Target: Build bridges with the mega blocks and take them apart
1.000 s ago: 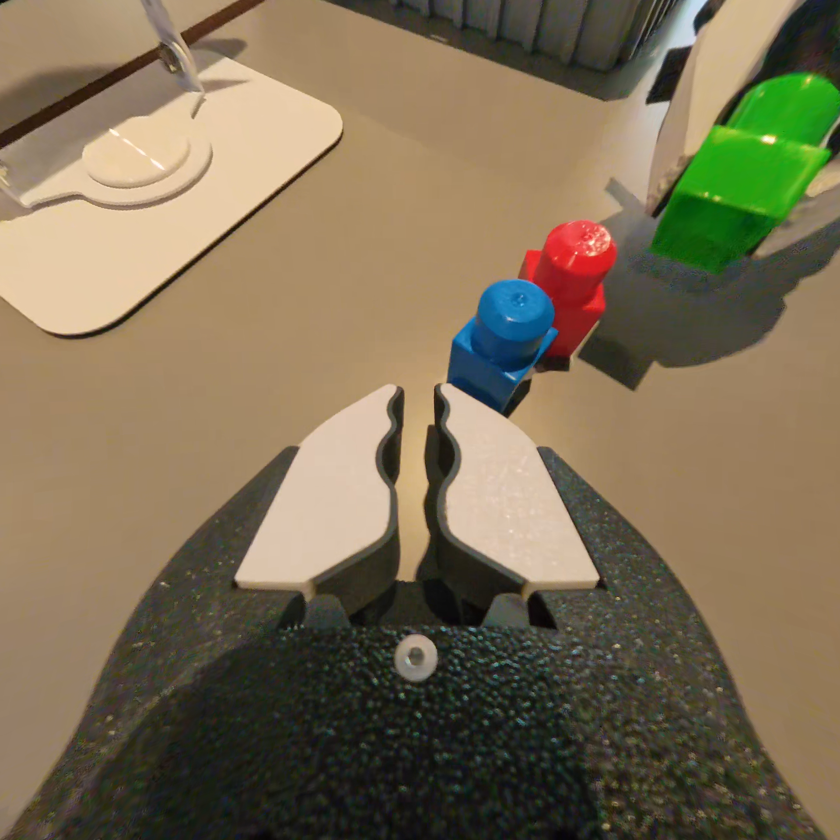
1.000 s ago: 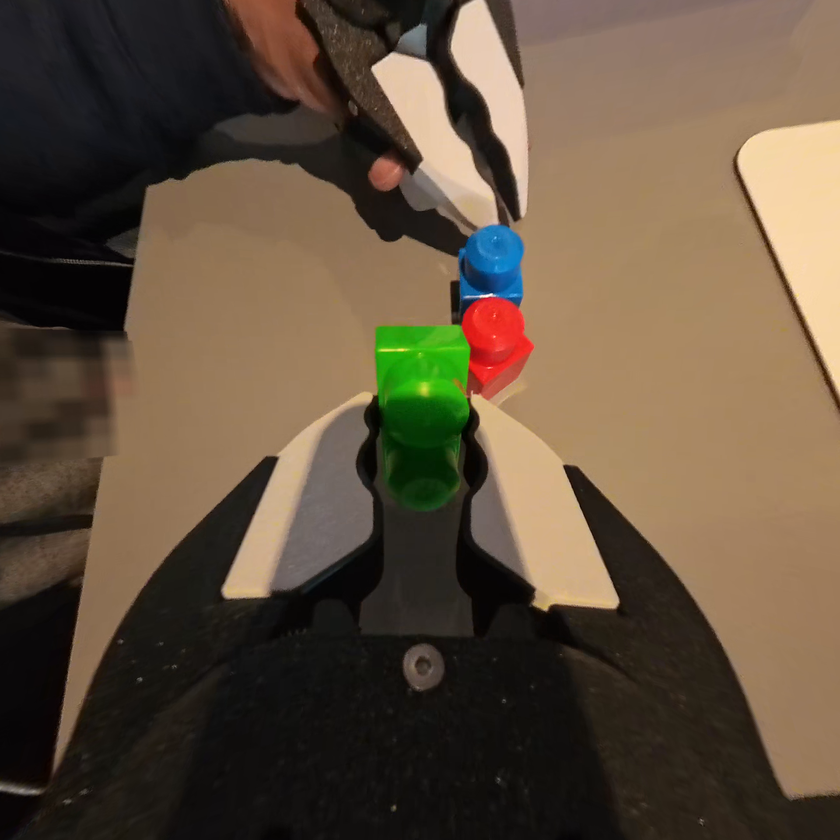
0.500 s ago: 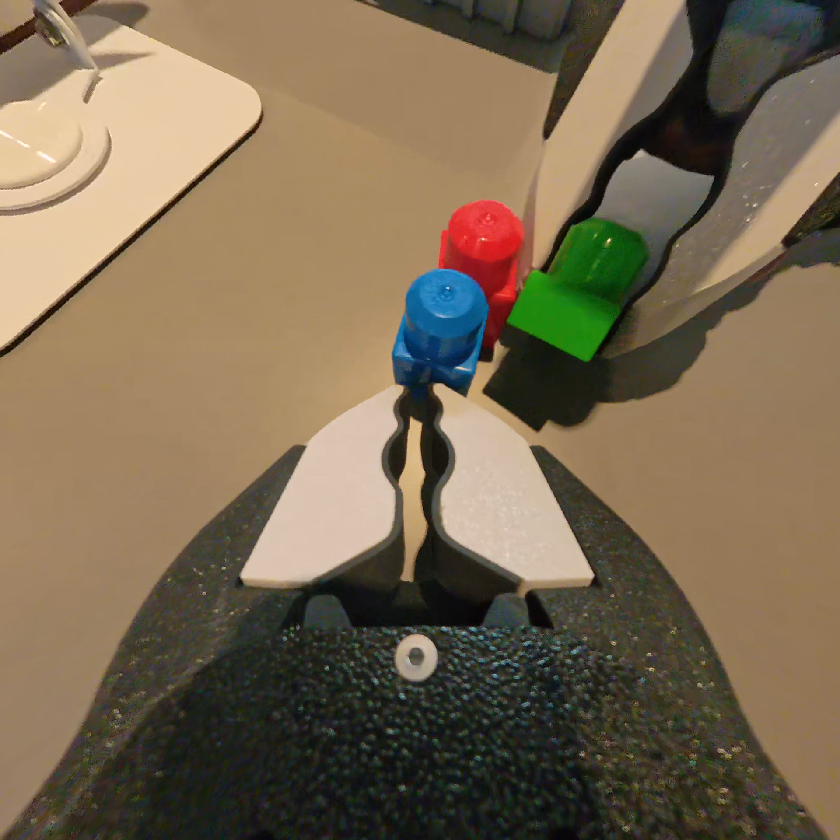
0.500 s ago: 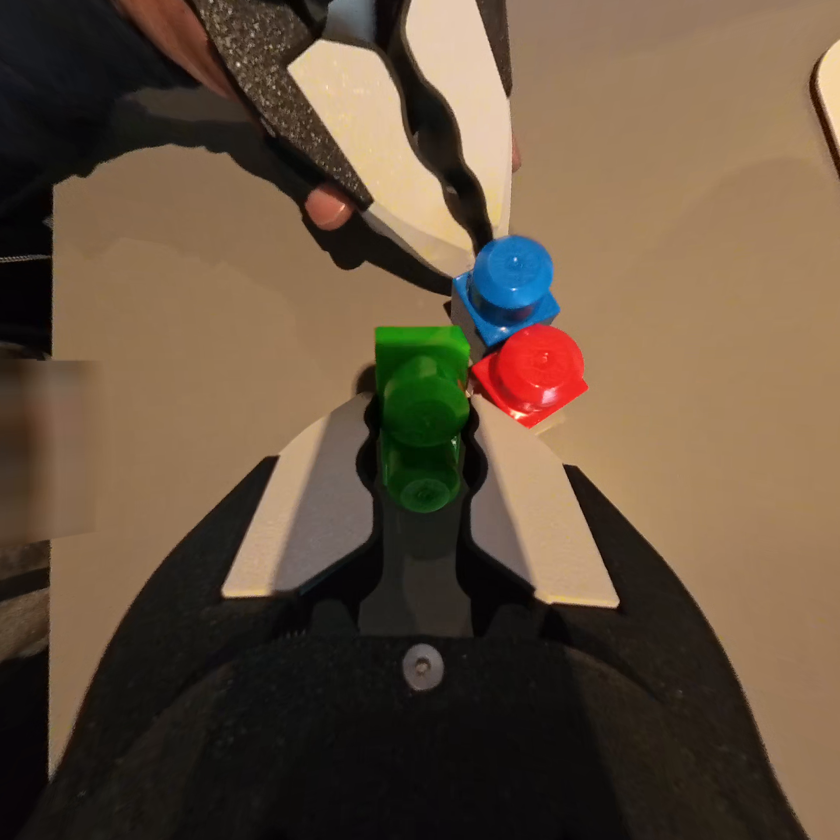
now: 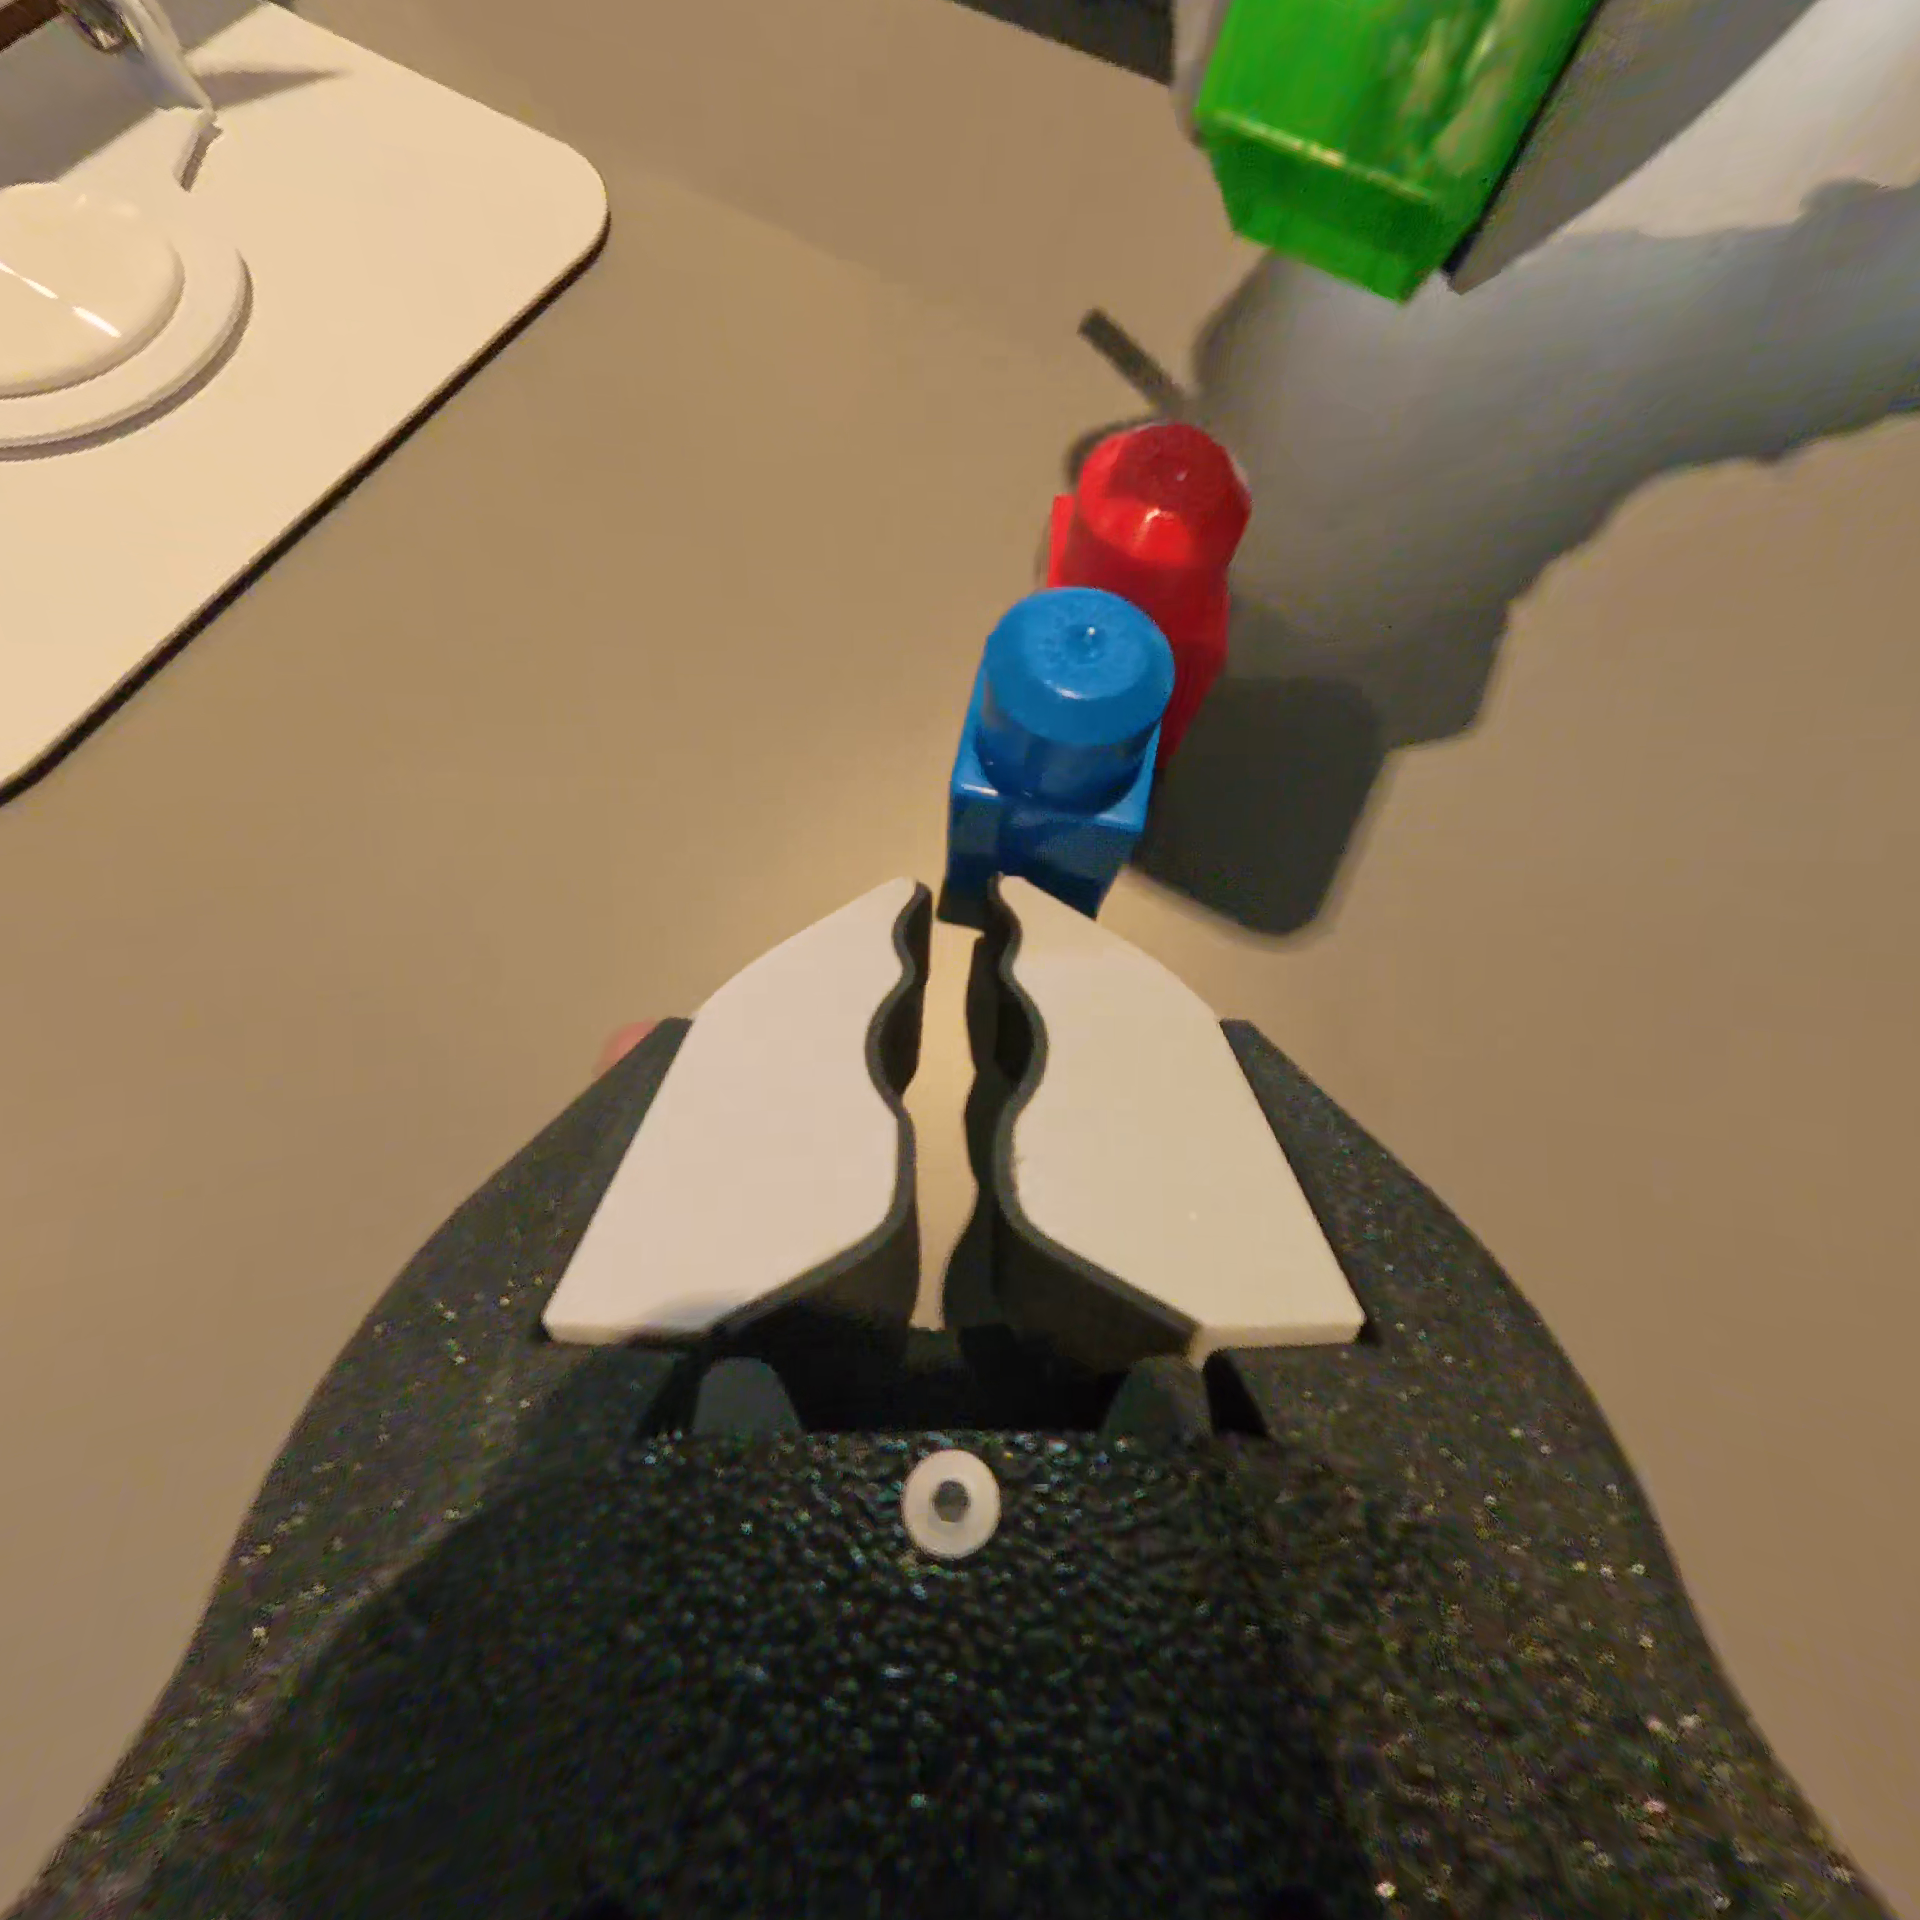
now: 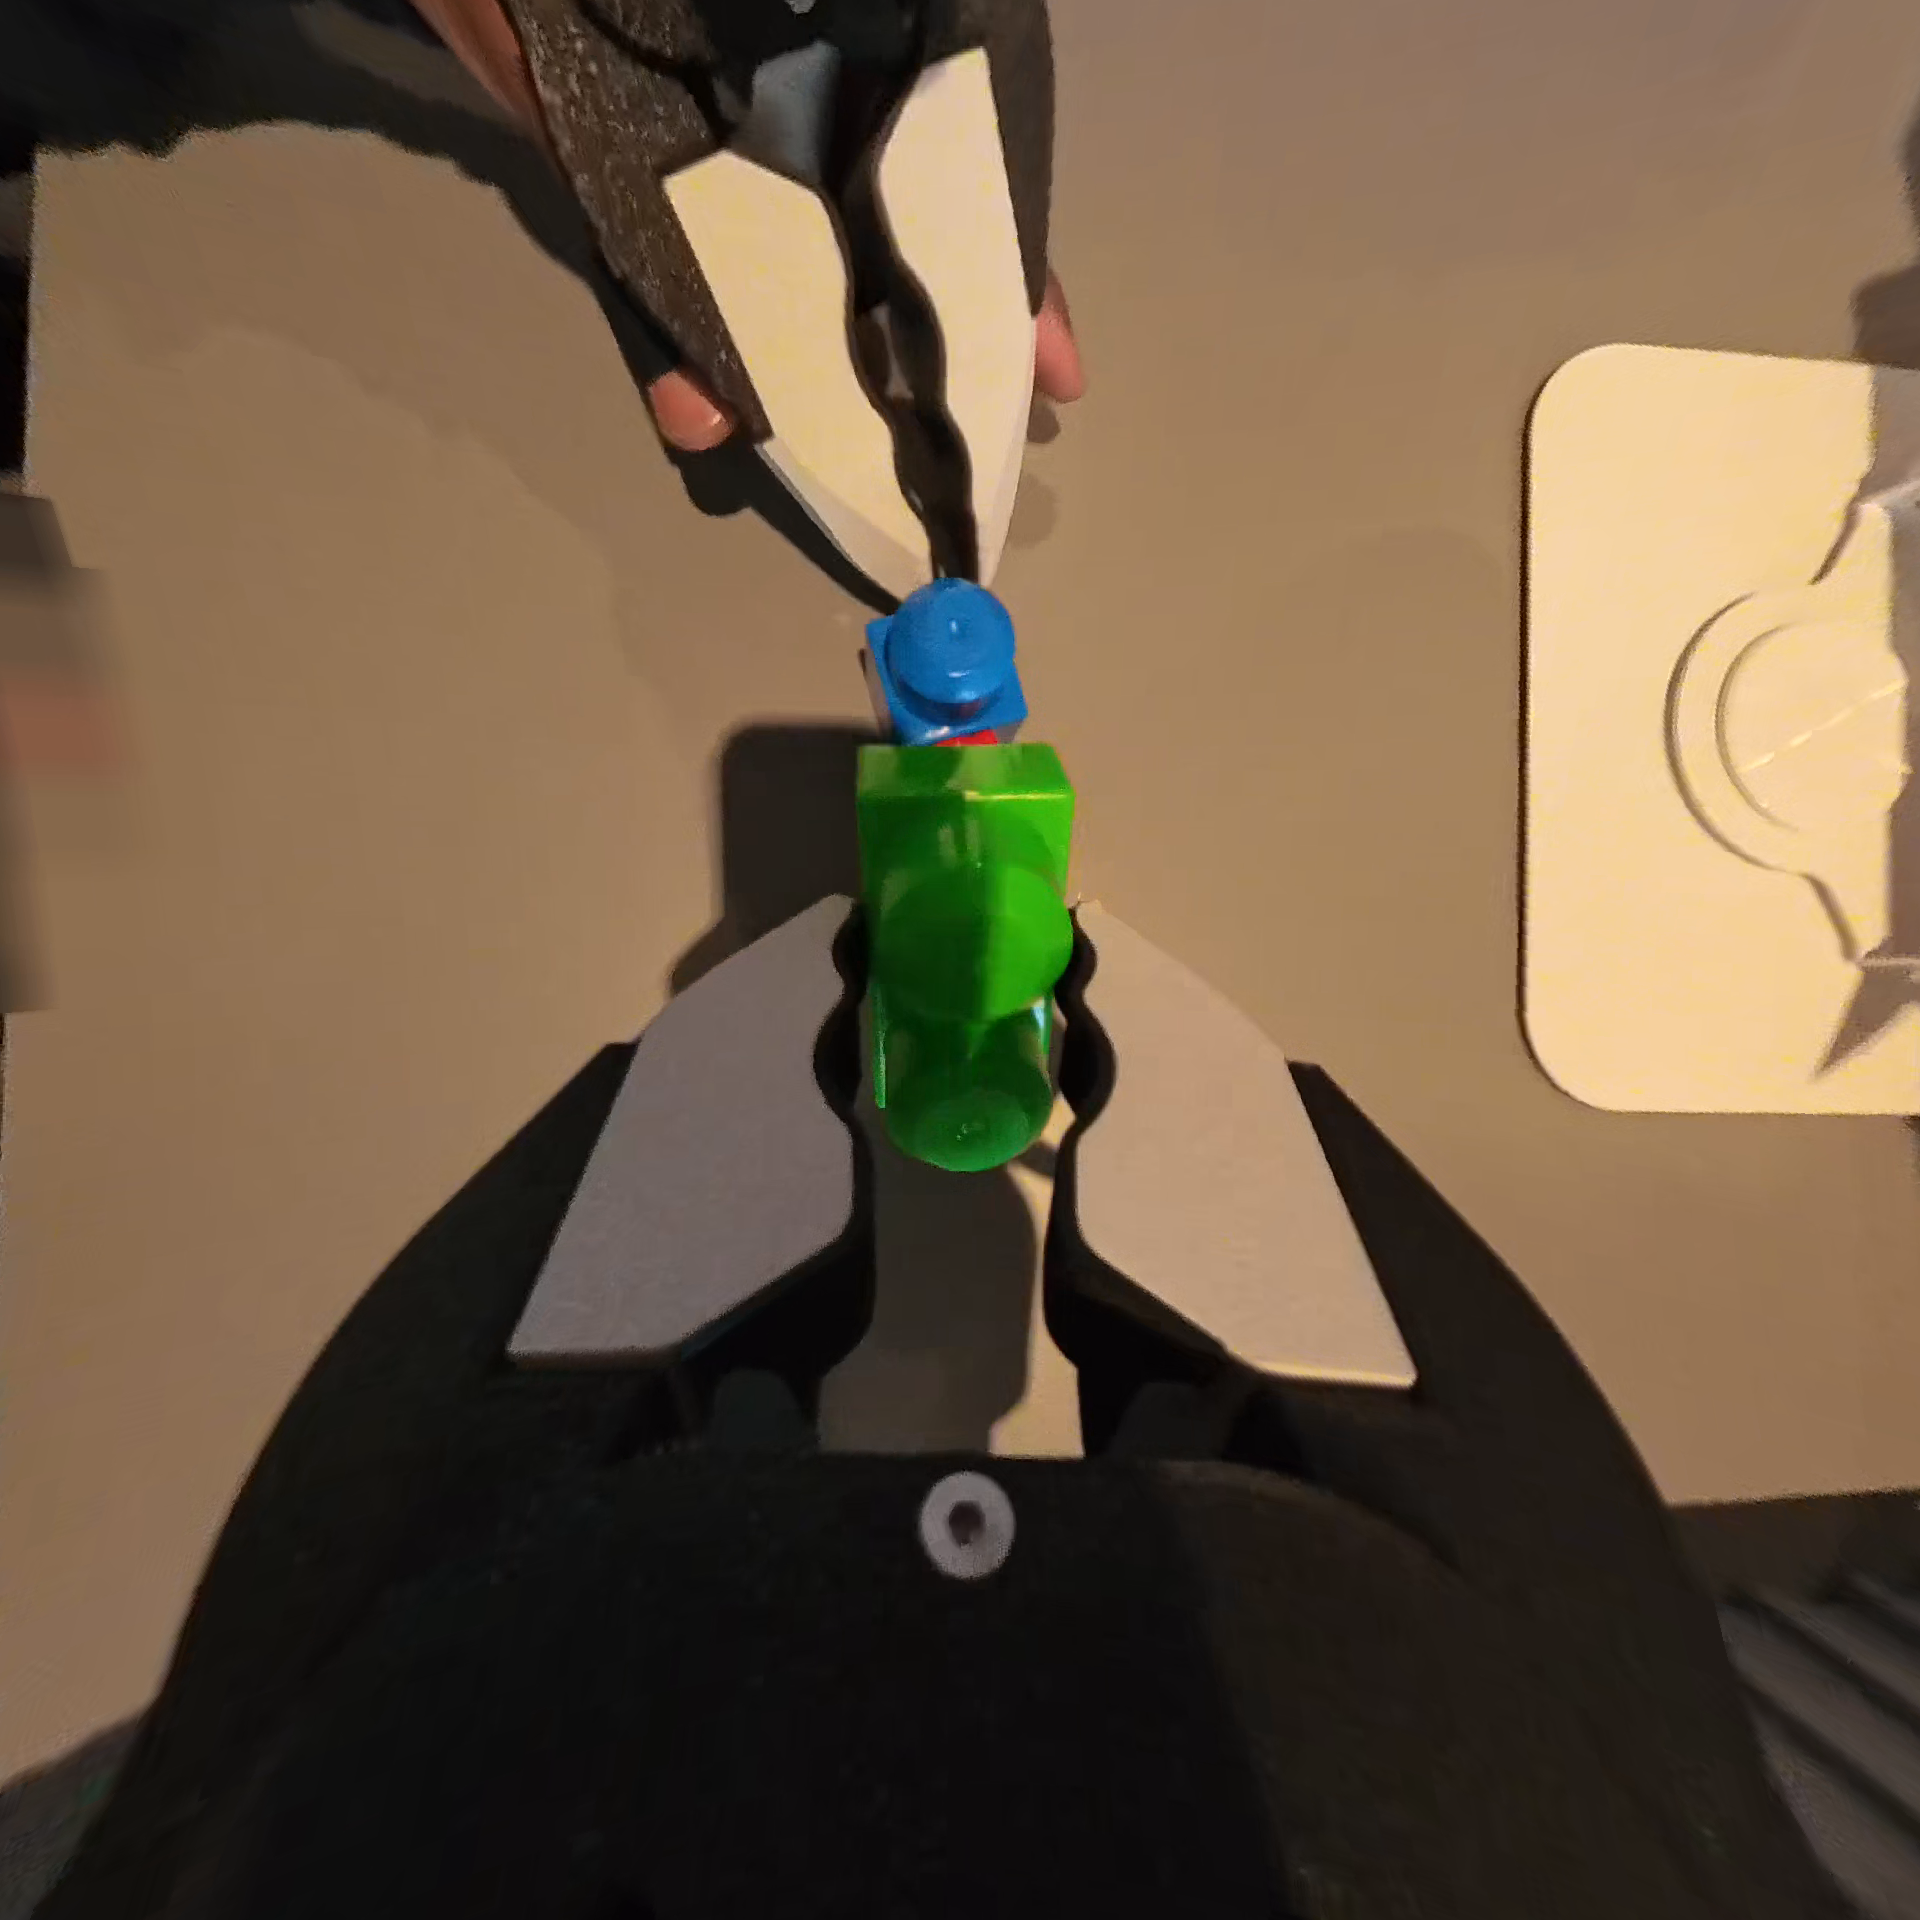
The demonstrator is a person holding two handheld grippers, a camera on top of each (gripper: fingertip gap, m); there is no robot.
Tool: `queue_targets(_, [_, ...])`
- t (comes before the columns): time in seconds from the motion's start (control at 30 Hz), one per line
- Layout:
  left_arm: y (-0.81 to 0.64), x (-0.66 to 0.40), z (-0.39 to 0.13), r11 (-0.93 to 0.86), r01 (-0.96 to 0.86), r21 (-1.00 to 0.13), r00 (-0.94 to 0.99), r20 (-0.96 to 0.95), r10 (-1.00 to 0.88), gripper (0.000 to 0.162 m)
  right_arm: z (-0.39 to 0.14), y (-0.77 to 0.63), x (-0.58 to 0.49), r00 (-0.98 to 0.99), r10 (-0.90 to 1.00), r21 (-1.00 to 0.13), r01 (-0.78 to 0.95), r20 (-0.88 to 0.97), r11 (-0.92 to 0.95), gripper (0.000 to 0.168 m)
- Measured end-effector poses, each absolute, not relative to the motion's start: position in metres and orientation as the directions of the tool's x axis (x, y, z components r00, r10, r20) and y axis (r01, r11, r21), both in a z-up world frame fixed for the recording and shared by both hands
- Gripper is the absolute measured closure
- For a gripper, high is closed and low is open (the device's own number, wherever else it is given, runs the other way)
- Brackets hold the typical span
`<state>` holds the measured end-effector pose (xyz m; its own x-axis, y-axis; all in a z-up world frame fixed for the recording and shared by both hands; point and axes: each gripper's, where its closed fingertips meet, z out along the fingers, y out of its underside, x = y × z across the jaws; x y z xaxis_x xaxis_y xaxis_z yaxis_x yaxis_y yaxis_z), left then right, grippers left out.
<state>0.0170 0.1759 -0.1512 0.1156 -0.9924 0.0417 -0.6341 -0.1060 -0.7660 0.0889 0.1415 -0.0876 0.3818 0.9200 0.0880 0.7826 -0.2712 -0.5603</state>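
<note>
Open worktop [image 5: 520,935] on both flanks of the blue block [image 5: 1049,748] and red block [image 5: 1143,551], standing in a tight row. Blocked at the blue end by the left claw [image 5: 961,904], tips nearly together. Blocked above the red end by the green block [image 6: 966,935] clamped in the right claw [image 6: 966,914]. Further off, a white mat [image 5: 260,312] occupying one worktop edge.
</note>
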Motion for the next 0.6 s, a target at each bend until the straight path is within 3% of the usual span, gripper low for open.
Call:
queue_targets(0.27, [0.159,0.024,-0.159,-0.013,-0.687,-0.726,0.013,0.005,-1.0,0.151,-0.097,0.156,0.076,0.187,0.98,-0.379,0.913,0.07,-0.147,0.133])
queue_targets(0.6, [0.155,0.022,-0.143,-0.06,-0.586,-0.808,0.034,0.05,-0.998,0.15,-0.101,0.156,0.071,0.031,0.998,-0.199,0.98,0.055,-0.02,0.133])
